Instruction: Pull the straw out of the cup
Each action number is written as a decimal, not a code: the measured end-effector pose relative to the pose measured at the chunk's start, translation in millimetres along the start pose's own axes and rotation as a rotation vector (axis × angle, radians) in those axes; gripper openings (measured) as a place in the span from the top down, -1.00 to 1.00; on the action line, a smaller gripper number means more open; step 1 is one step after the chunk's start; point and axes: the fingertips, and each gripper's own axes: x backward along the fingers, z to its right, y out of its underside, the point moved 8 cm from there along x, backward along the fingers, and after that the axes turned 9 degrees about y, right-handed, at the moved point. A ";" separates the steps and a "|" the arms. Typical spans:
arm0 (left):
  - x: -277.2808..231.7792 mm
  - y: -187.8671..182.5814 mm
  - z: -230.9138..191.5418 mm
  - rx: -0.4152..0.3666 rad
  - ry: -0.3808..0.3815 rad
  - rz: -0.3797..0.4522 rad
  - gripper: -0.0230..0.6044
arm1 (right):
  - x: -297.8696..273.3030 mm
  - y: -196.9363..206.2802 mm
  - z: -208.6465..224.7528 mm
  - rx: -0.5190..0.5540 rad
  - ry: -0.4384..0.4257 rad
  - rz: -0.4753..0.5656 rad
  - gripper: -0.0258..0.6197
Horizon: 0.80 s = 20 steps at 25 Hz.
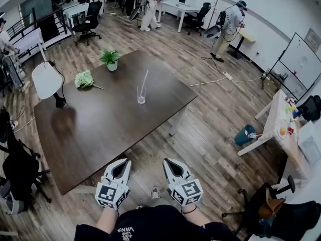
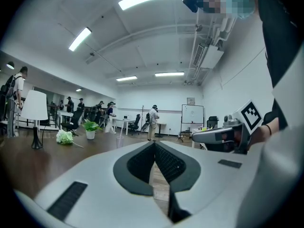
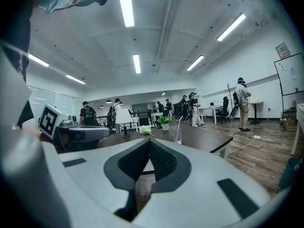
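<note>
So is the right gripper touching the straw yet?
Apart. The head view shows the right gripper near the person, off the table, while the straw stands in the cup far across the tabletop.

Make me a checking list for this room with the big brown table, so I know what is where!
Surface: dark brown table, wooden look, only a few things on it.
Job's things: clear cup upright near the table's middle; straw leaning inside it.
Clutter: potted plant, pale flower bunch and white lamp on the table's far-left part.
Grippers: left gripper and right gripper both shut, empty, short of the table's near edge.
Cables: white cable with a power strip on the floor beyond the table.
Surroundings: wood floor, people at far desks, whiteboard, teal bin.
</note>
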 end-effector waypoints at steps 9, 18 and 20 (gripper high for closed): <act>-67.6 -7.7 -18.5 0.003 -0.054 0.010 0.89 | -50.9 -13.8 60.5 0.014 -0.053 0.001 0.87; -114.1 -12.7 -34.9 -0.012 -0.104 0.012 0.89 | -91.4 -17.0 101.2 0.034 -0.115 -0.017 0.87; -120.1 -12.9 -37.1 -0.010 -0.109 0.005 0.89 | -97.5 -17.4 105.3 0.030 -0.124 -0.019 0.87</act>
